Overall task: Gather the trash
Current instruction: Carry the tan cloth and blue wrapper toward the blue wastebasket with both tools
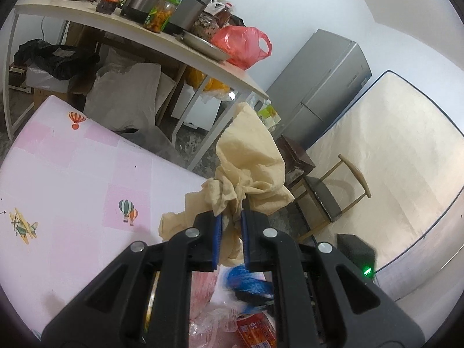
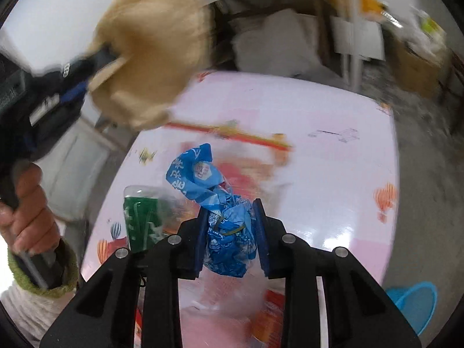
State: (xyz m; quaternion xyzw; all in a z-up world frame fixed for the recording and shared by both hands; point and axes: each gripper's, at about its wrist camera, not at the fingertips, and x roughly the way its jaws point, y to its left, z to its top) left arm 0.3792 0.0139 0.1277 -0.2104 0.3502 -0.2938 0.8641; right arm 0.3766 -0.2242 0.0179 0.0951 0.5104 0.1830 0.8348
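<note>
Blue crinkly wrapper (image 2: 224, 226) is getting squeezed between the right gripper (image 2: 232, 232) fingers, hanging just above the pink tabletop (image 2: 333, 174). Beige crumpled paper (image 1: 249, 168) is sitting pinched in the left gripper (image 1: 232, 232) fingers, up off the tabletop too. Green can (image 2: 140, 220) is standing beside the wrapper, more wrappers lying underneath.

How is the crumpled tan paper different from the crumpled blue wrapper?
The tan paper is plain and pale, while the blue wrapper is shiny with white printing. The tan paper looks the bulkier bundle, spreading well past the left gripper; the blue wrapper is a tighter wad in the right gripper. Both are crumpled trash, each pinched in a gripper above the pink table.
</note>
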